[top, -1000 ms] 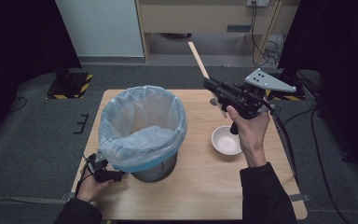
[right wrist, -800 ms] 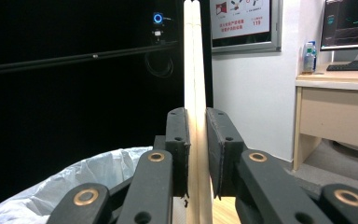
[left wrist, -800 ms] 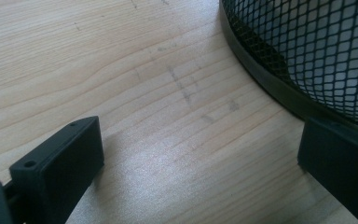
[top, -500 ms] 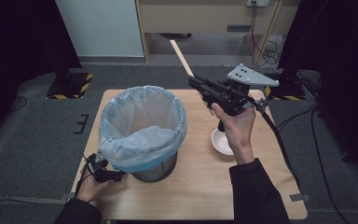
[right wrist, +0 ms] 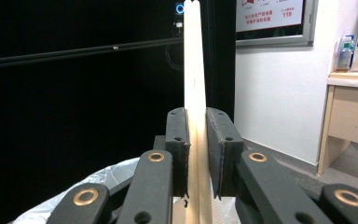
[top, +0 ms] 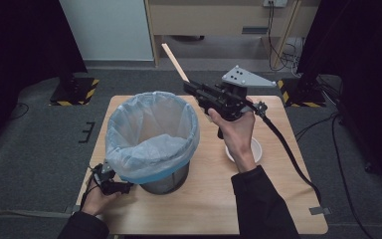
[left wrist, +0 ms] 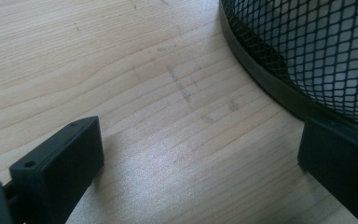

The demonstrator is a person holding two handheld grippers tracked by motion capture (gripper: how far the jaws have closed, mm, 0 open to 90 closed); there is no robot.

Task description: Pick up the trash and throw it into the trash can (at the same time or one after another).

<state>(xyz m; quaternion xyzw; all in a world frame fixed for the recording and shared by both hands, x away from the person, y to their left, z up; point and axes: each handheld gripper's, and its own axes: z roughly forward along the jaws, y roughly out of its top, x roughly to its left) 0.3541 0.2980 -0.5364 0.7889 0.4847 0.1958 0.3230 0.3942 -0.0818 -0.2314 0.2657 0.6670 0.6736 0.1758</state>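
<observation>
Grey carpet surrounds the wooden table (top: 204, 199), with dark curtains to both sides and a pale desk and white panel at the far wall. On the table, a mesh bin (top: 166, 181) lined with a pale blue bag (top: 151, 134) takes up the left half, its rim reaching close to the far edge and its base near the front left corner. A white bowl (top: 253, 149) sits right of centre, partly under the person's right wrist, and bare wood lies open toward the right edge and along the front.

Above the table's far side, beside the bag's far right rim, the right gripper (top: 191, 88) is held up in the air, clear of everything below it. Its jaws are clamped on a flat wooden stick (top: 175, 62): in the right gripper view the stick (right wrist: 195, 93) stands squeezed between the two black pads (right wrist: 177, 140) and runs well past their tips. From above, the stick slants up and away to the left, out past the table's far edge.

At the front left corner the left gripper (top: 110, 181) rests low by the bin's base; its own view shows the jaws spread wide over bare wood, one jaw just beside the bin's black bottom rim (left wrist: 270, 84), with nothing between them
</observation>
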